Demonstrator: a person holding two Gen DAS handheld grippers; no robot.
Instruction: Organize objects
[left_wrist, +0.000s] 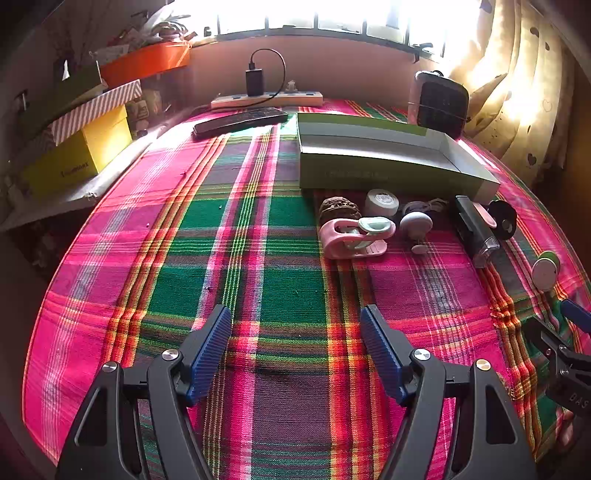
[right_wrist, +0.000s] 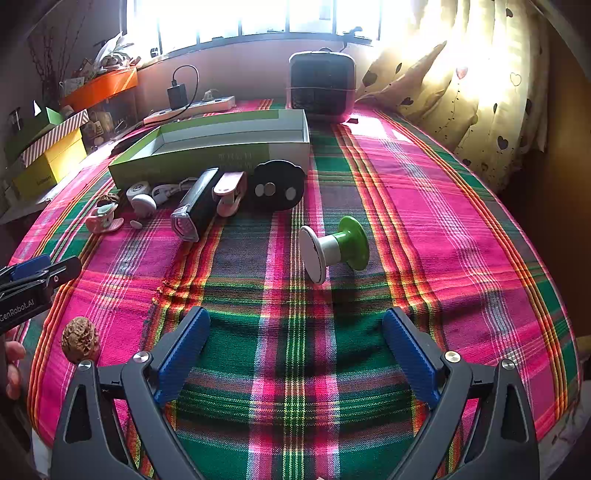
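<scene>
An open green box (left_wrist: 384, 162) (right_wrist: 221, 147) lies on the plaid cloth. In front of it lie small items: a pink clip (left_wrist: 352, 236) (right_wrist: 103, 219), a brown walnut (left_wrist: 338, 208), a white round cap (left_wrist: 382, 202), a grey knob (left_wrist: 415, 223), a black bike light (left_wrist: 474, 229) (right_wrist: 195, 208), a black disc (left_wrist: 504, 219) (right_wrist: 279, 184). A green-and-white spool (right_wrist: 332, 247) (left_wrist: 546, 271) lies ahead of my right gripper (right_wrist: 295, 343), which is open and empty. My left gripper (left_wrist: 295, 343) is open and empty. A second walnut (right_wrist: 79, 339) lies at left.
A remote (left_wrist: 240, 121) and a power strip (left_wrist: 266, 99) with a charger lie at the back. A small heater (right_wrist: 322, 86) stands behind the box. Stacked boxes (left_wrist: 79, 147) sit on the left shelf. A curtain (right_wrist: 480, 92) hangs at right.
</scene>
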